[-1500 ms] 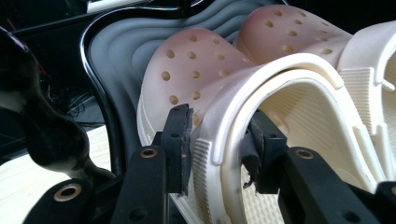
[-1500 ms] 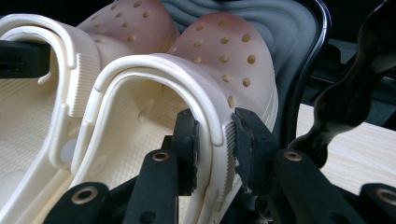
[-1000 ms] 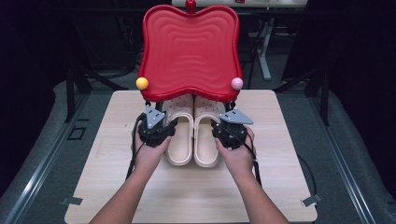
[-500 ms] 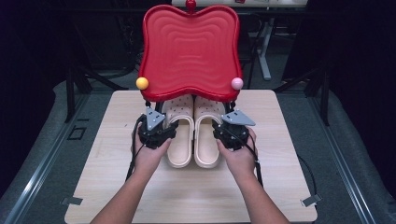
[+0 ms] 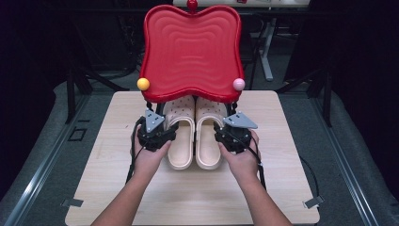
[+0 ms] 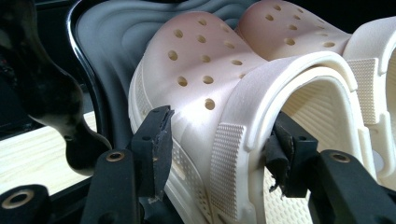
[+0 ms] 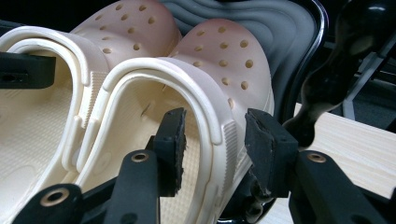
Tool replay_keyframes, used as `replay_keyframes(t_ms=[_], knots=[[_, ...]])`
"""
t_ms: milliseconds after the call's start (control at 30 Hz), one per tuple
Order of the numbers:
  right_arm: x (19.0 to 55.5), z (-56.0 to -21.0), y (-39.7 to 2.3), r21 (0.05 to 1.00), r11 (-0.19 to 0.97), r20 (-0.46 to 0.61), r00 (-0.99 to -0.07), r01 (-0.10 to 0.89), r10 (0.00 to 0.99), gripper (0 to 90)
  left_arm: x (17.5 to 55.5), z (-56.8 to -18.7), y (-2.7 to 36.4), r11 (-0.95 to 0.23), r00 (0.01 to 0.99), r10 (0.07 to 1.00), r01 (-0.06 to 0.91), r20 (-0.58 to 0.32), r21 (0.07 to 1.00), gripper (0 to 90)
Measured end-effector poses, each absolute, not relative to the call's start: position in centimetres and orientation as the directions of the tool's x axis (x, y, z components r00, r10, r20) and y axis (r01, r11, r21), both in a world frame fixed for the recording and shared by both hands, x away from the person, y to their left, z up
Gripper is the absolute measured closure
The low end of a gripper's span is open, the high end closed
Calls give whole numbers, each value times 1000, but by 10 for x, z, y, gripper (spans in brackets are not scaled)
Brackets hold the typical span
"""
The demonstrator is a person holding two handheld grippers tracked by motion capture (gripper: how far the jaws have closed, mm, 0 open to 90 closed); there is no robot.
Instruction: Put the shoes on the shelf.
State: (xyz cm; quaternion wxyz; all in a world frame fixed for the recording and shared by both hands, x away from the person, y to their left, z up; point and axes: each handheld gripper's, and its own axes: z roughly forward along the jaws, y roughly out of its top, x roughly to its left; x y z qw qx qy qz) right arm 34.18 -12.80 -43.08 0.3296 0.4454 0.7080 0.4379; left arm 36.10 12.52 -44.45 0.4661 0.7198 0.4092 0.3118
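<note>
Clogs, a cream pair, lie side by side on the pale wooden table [image 5: 282, 141], heels toward the near edge and perforated toes pointing far, tucked under the near rim of a red wavy-edged tray [image 5: 192, 52] that stands raised on dark legs at the far part of the table. A yellow ball [image 5: 143, 84] caps the tray's left near corner, a pink ball [image 5: 239, 84] its right near corner, and a red ball [image 5: 192, 4] shows at its far edge.

On the left, the left hand [image 5: 148, 157] holds the left gripper [image 5: 165, 126] against the outer side of the left clog [image 5: 180, 136]. In the left gripper view, the jaws straddle that clog's side wall and folded strap, one pad outside near the sole, the other inside the opening; both pads appear to touch the wall, so the claw is closed on the left clog [image 6: 219, 107].

On the right, the right hand [image 5: 242, 157] brings the right gripper [image 5: 221, 127] to the outer side of the right clog [image 5: 209, 136]. In the right gripper view, its jaws bracket the wall of the right clog [image 7: 205, 93], one pad inside, one outside, and the claw looks clamped on that wall, though a thin gap cannot be ruled out
</note>
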Motion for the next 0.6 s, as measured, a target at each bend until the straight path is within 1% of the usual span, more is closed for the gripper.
replay_keyframes(t_ms=[200, 333, 600], knots=[[339, -432, -129, 912, 233, -90, -389, 337, 917, 563, 358, -443, 126, -228, 467, 882, 294, 68, 928, 456], [338, -436, -132, 915, 218, -76, -386, 340, 919, 562, 355, -443, 127, -231, 470, 880, 291, 71, 928, 456], [332, -437, -138, 918, 210, -69, -386, 337, 920, 558, 349, -441, 130, -210, 486, 873, 290, 46, 934, 458]])
